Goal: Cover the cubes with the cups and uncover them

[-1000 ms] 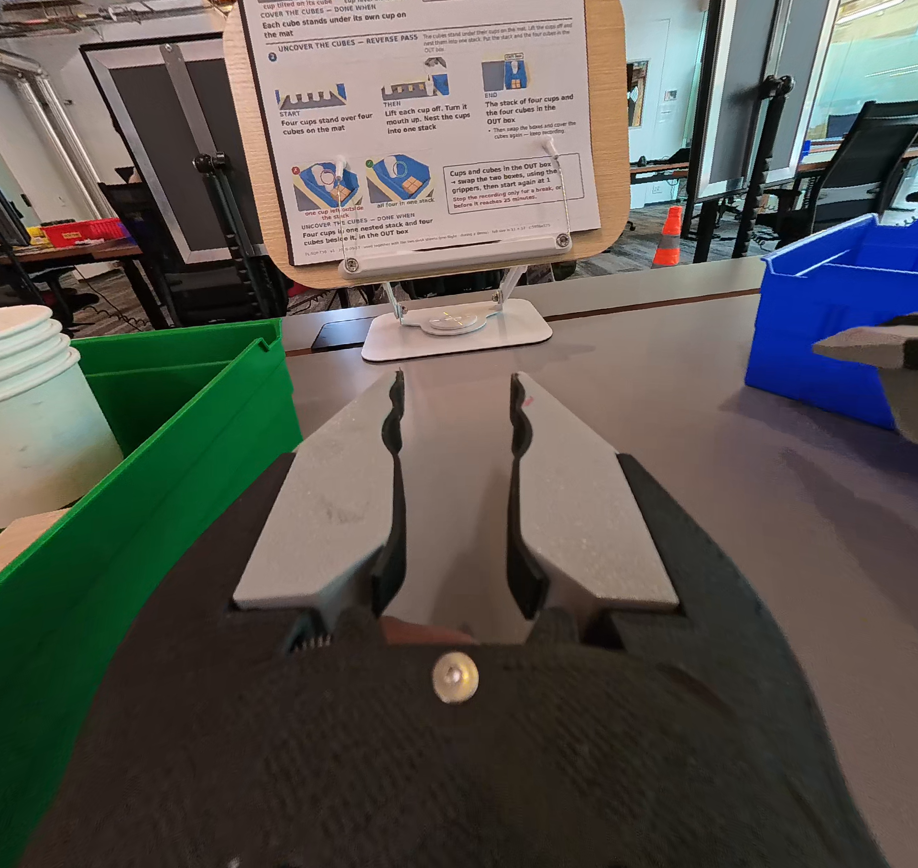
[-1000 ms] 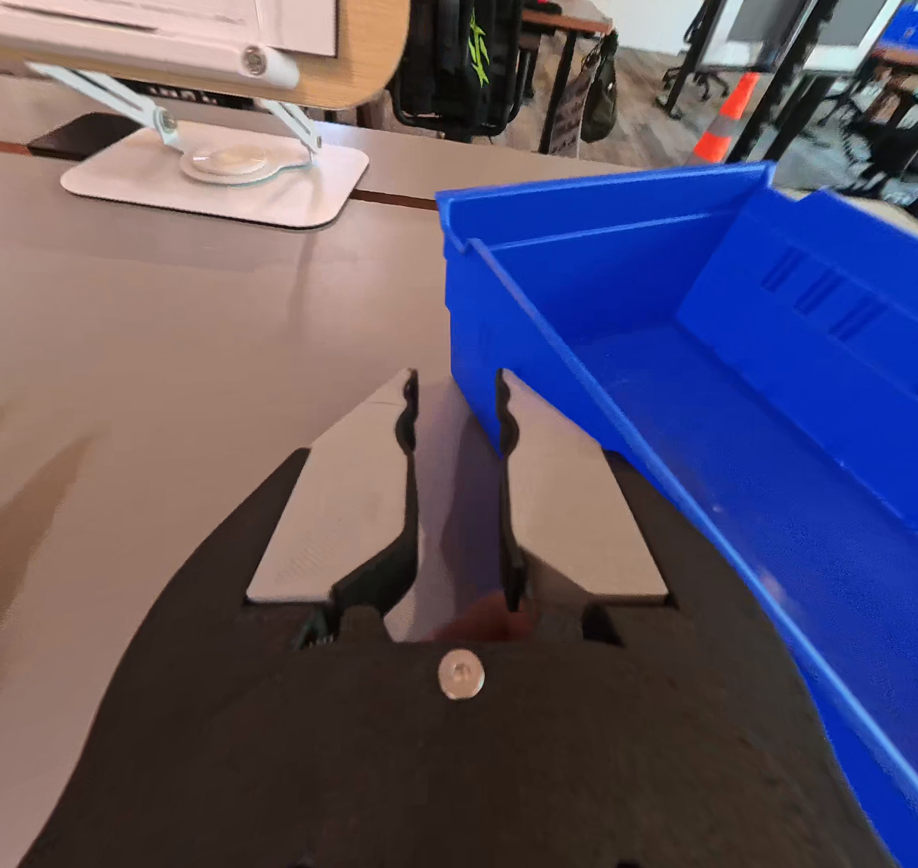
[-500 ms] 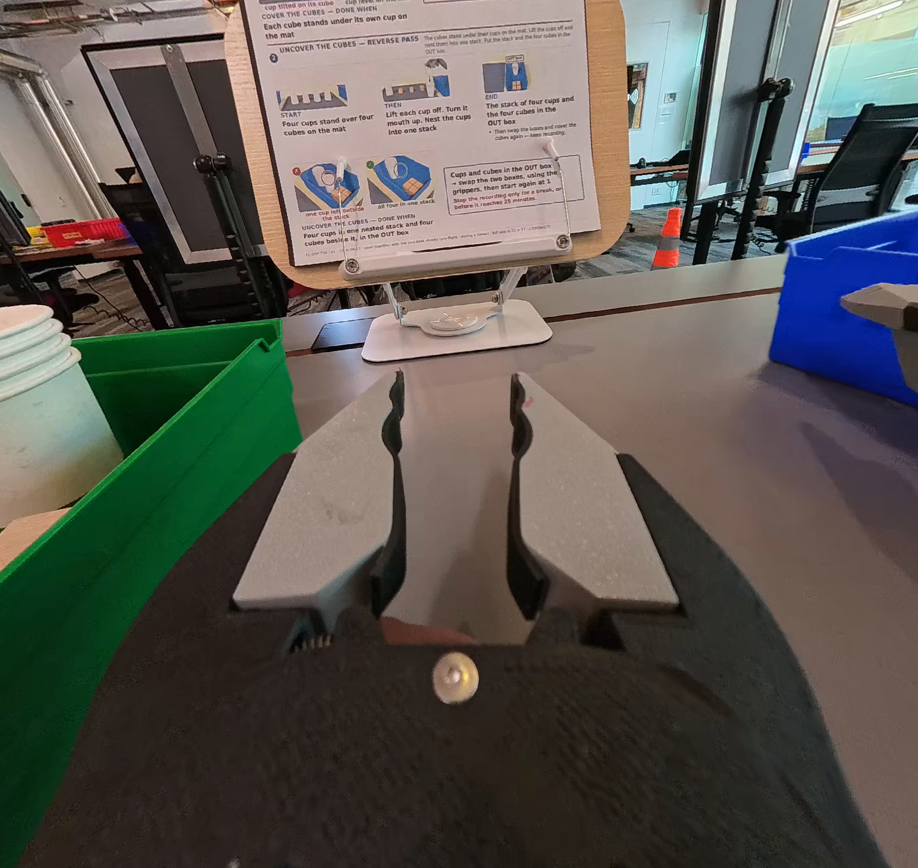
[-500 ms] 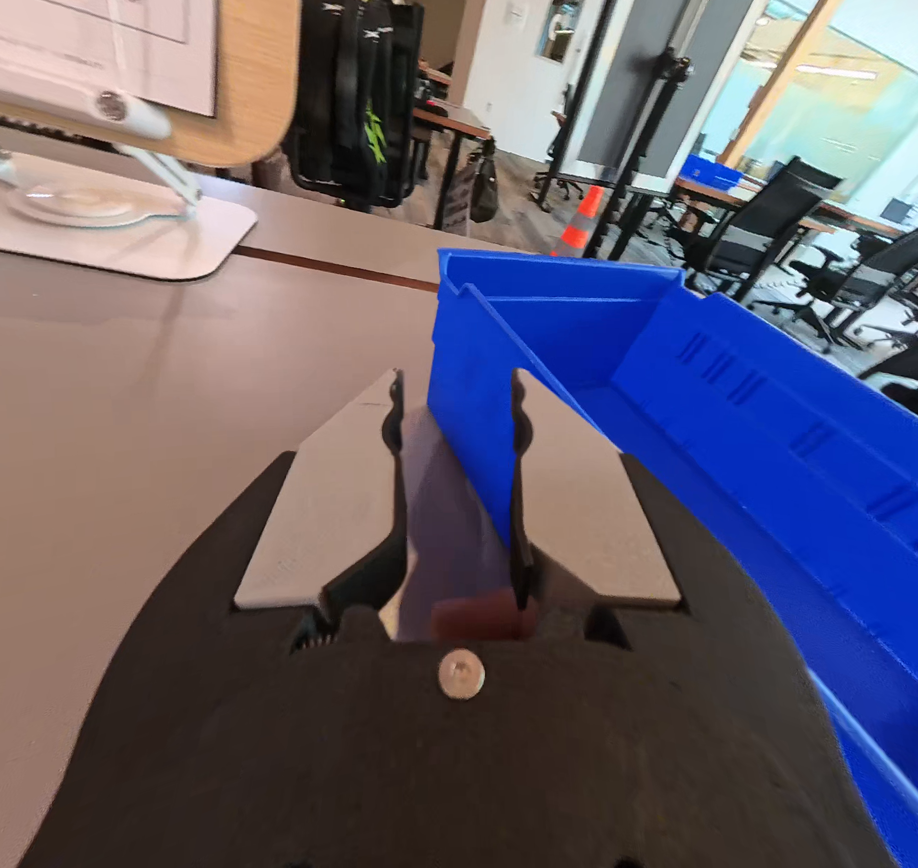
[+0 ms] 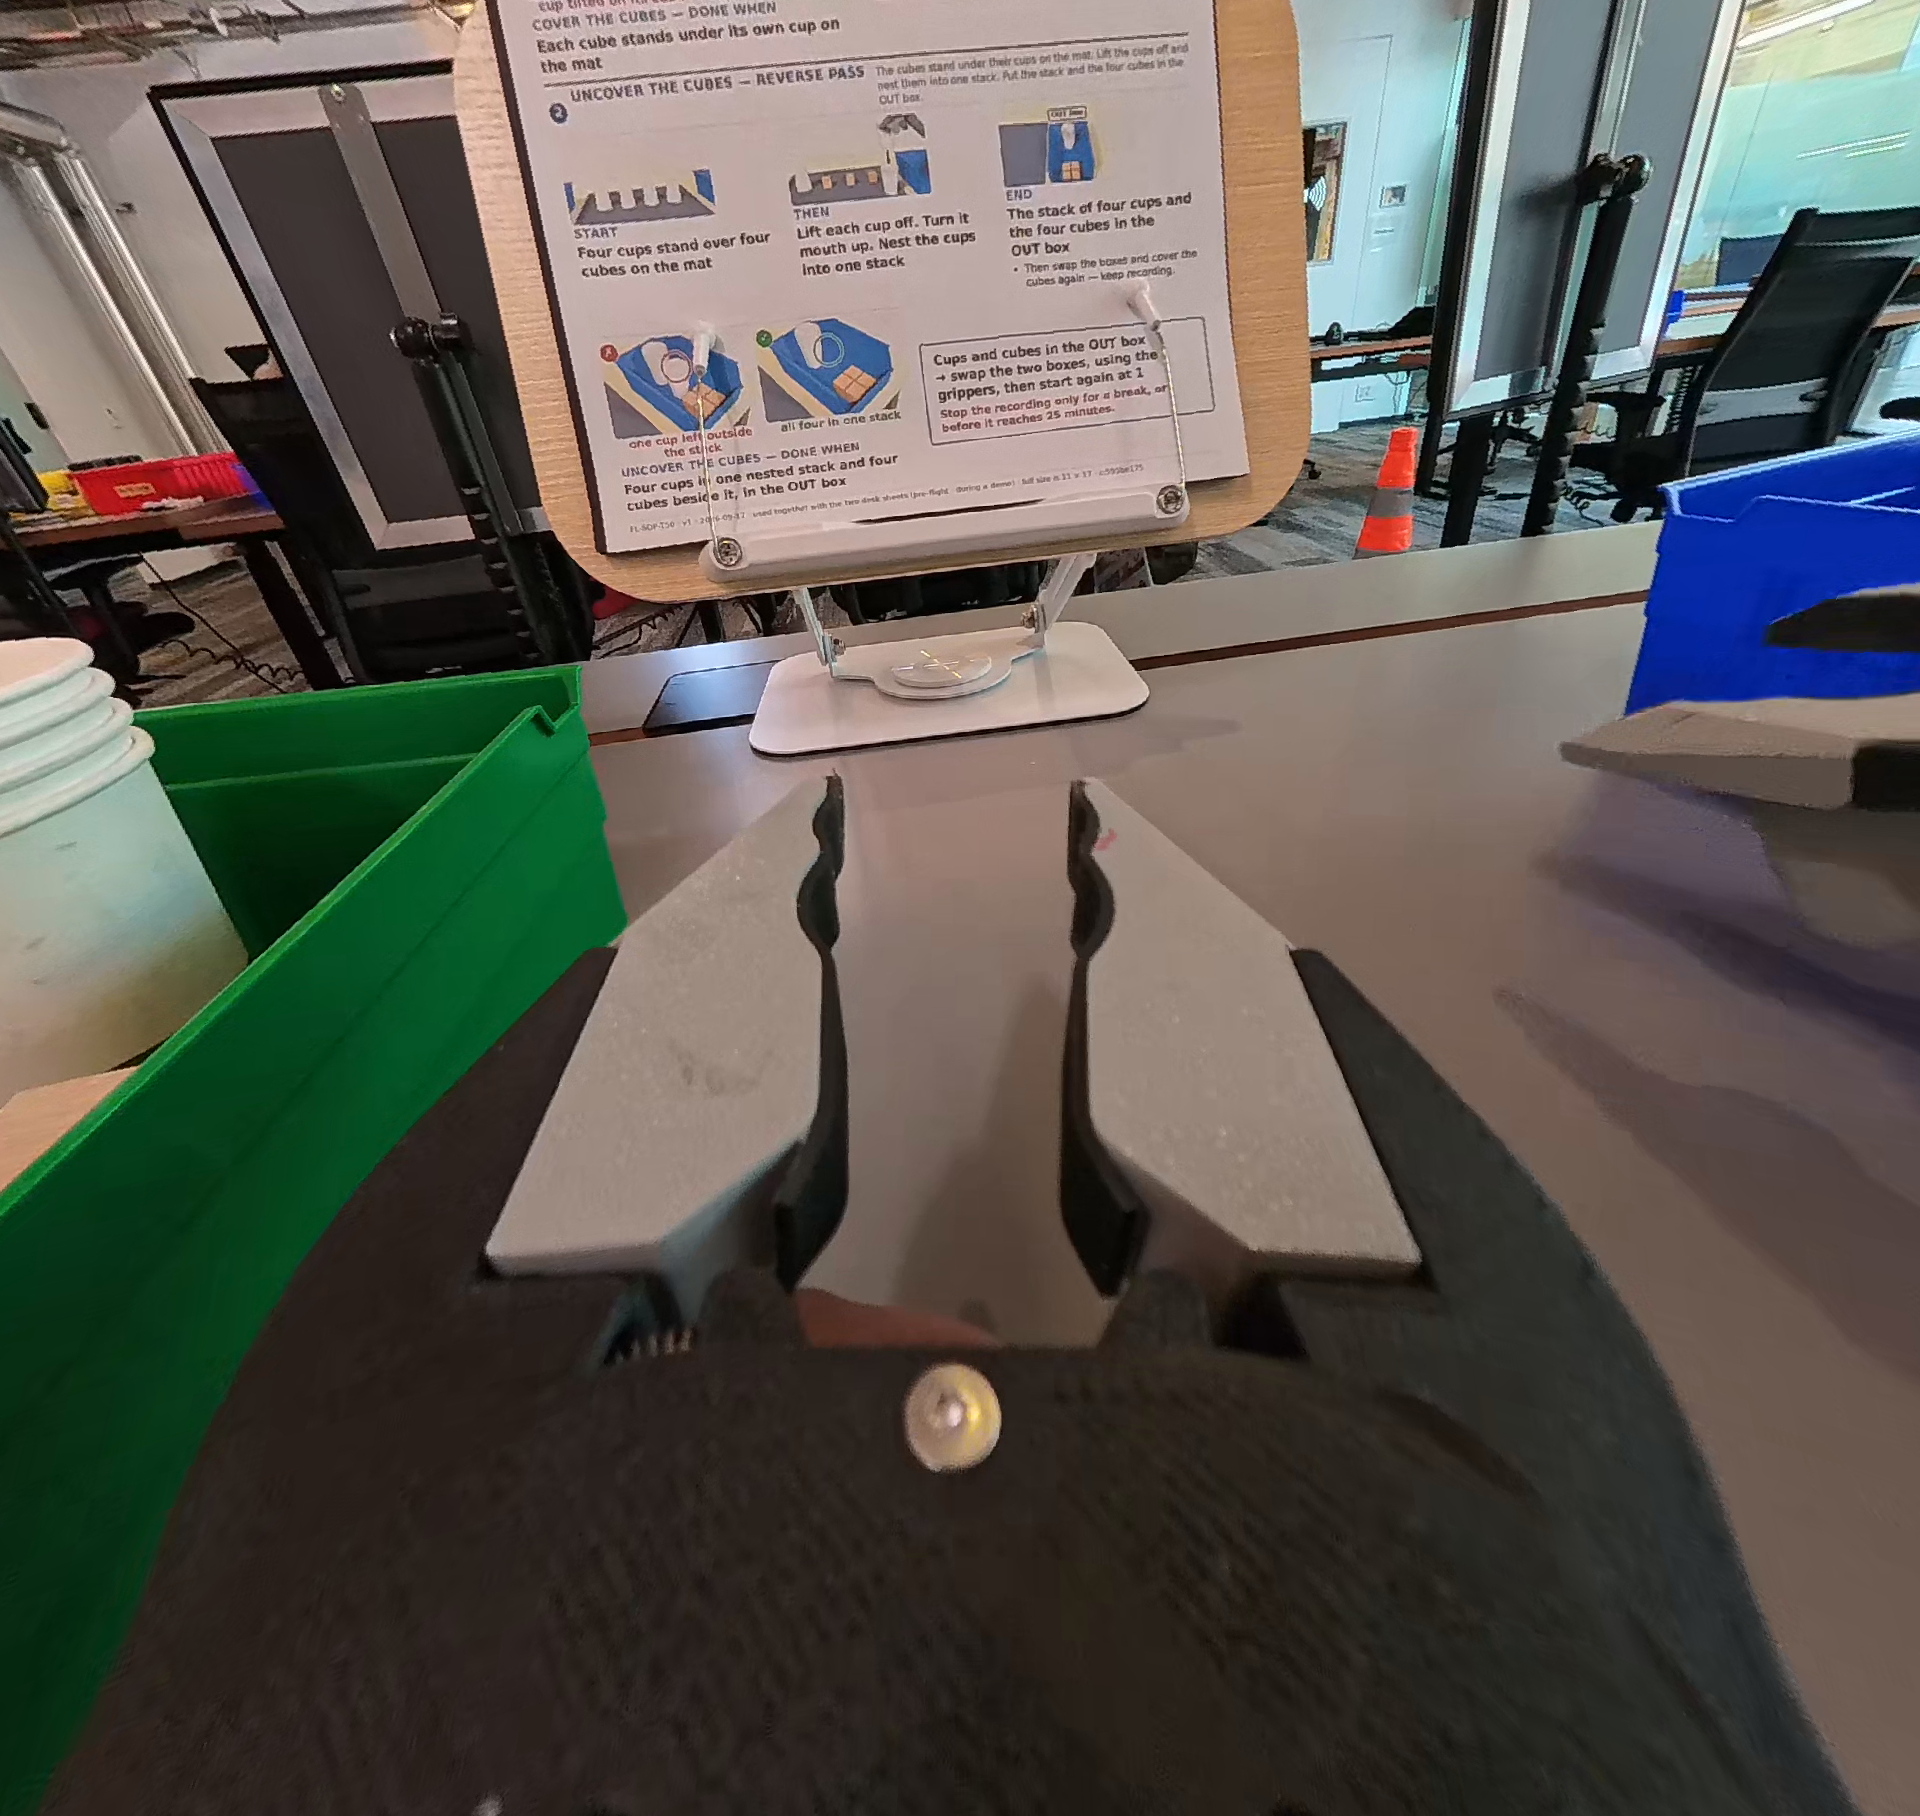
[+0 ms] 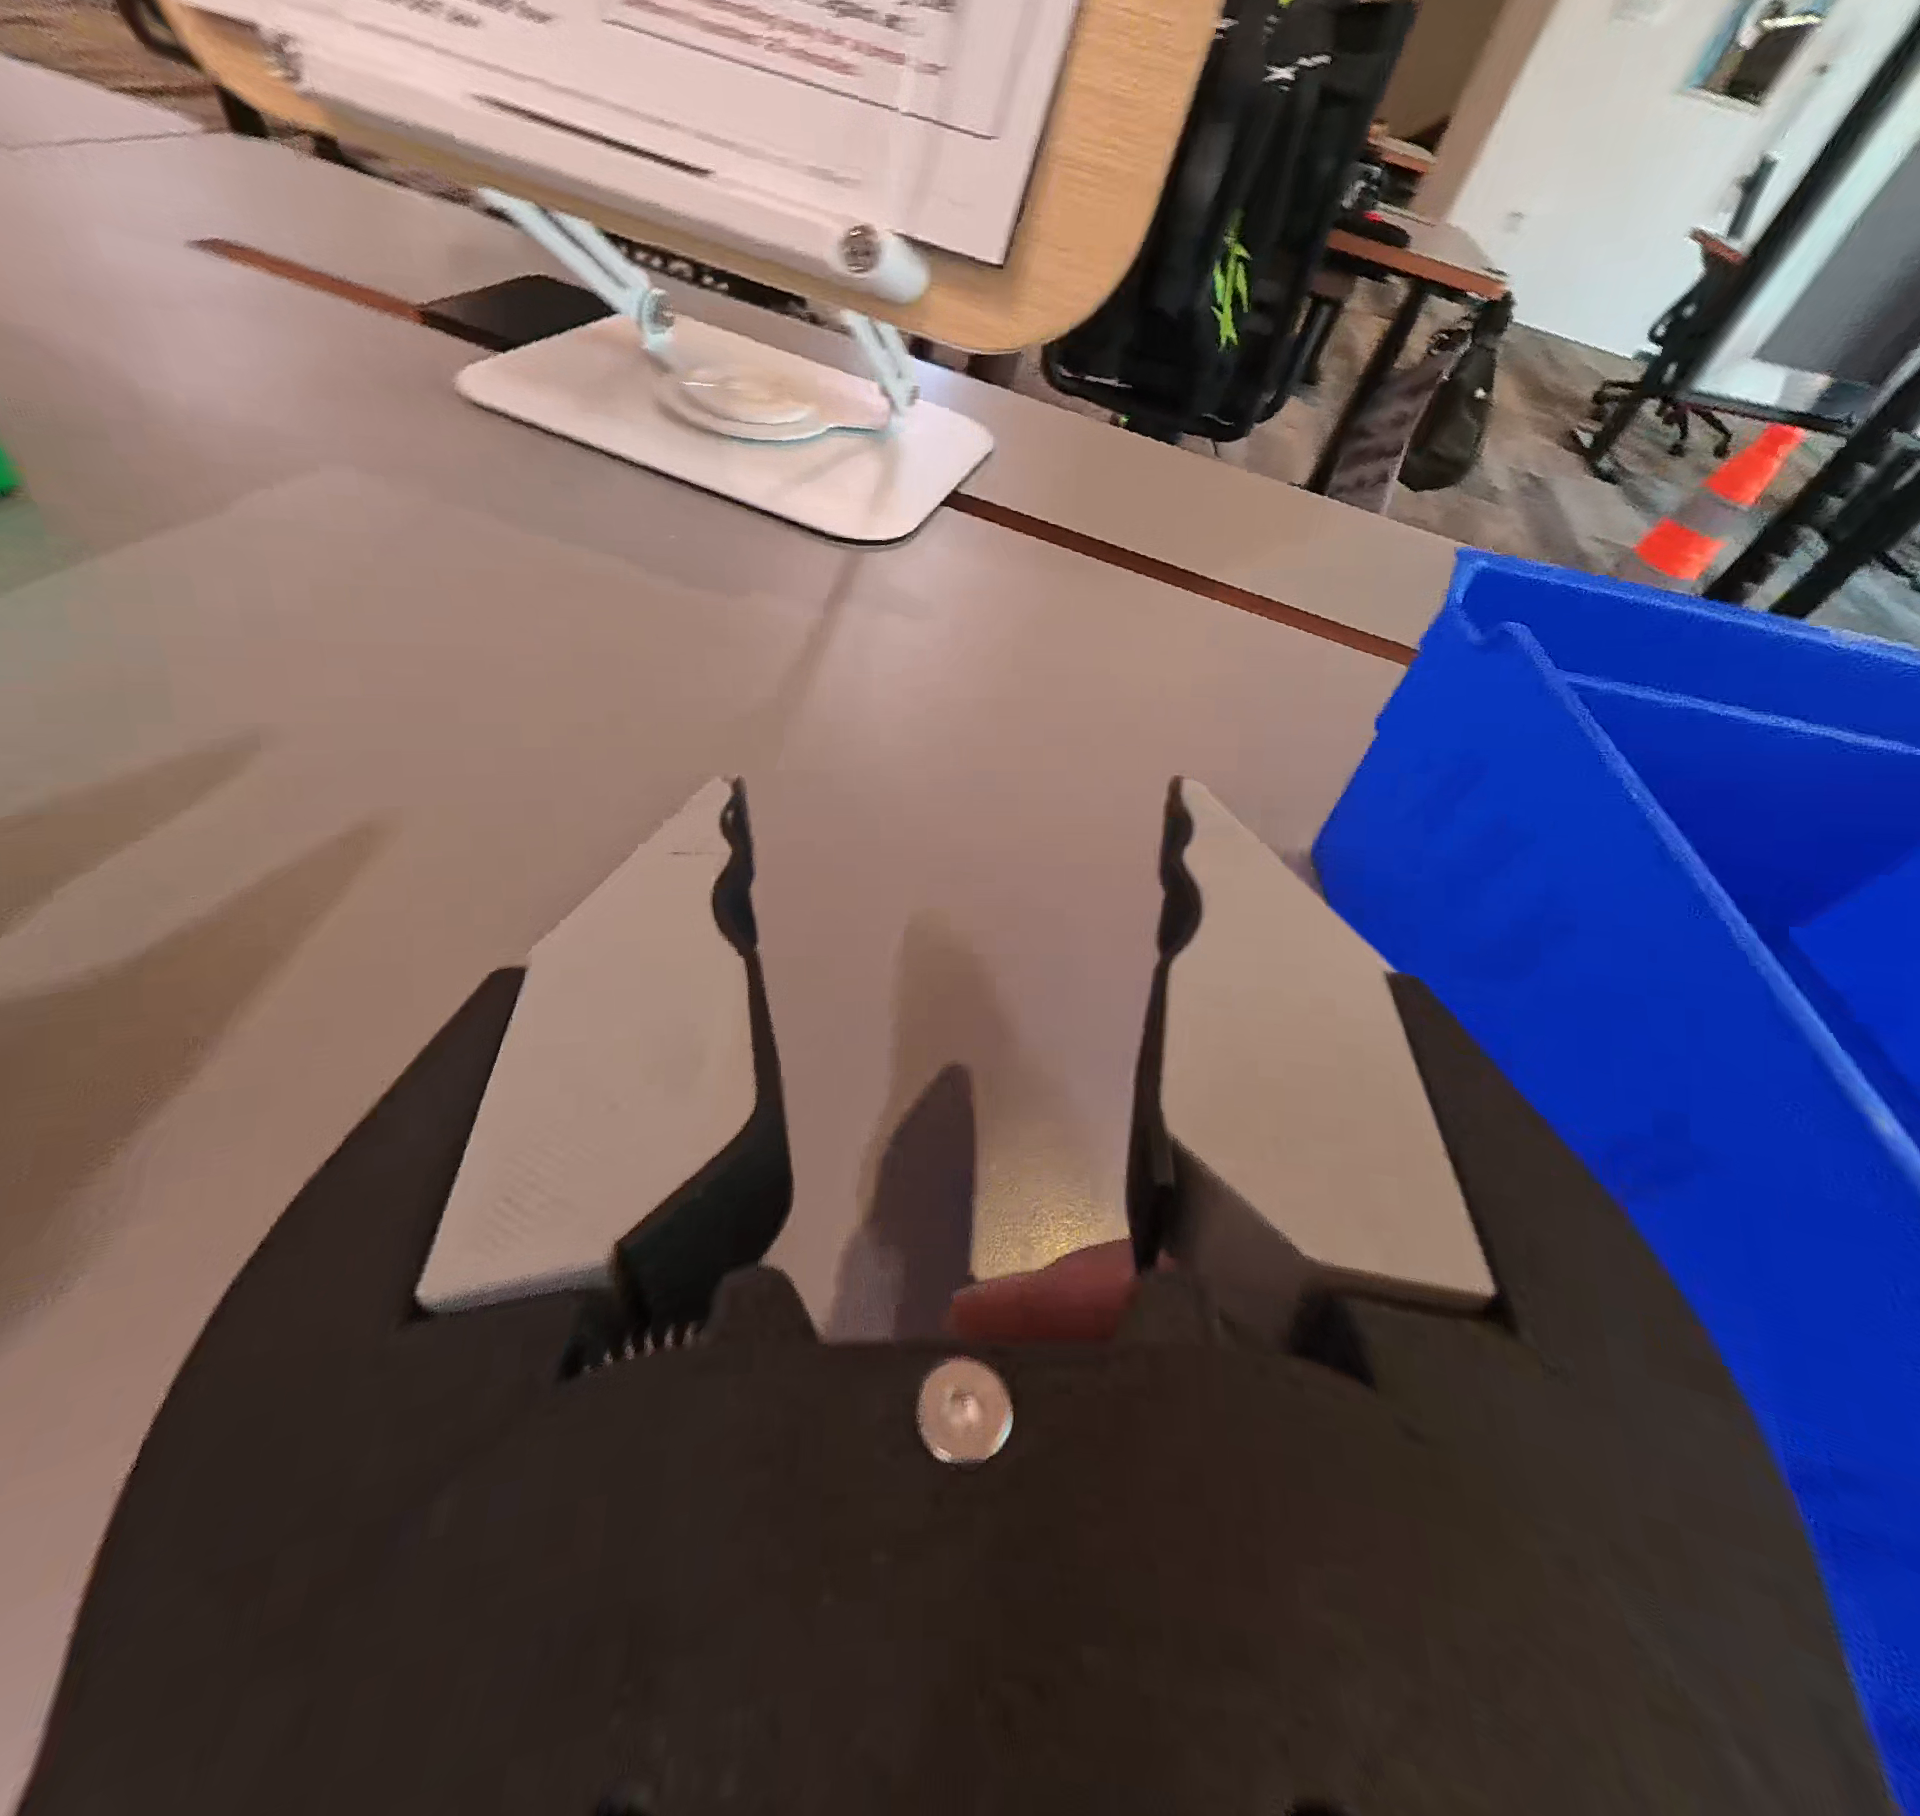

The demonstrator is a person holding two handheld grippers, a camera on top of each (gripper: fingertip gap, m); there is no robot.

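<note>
Cups [image 5: 62, 831], white and nested, stand in the green bin [image 5: 343, 935]; left gripper [image 5: 951, 800] and right gripper [image 6: 956, 800] gape, holding nothing.

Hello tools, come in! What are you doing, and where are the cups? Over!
Left tool open, empty, above the table. Right tool open wide, empty, beside blue box. Cups stacked in green box. Nothing in the way.
</note>
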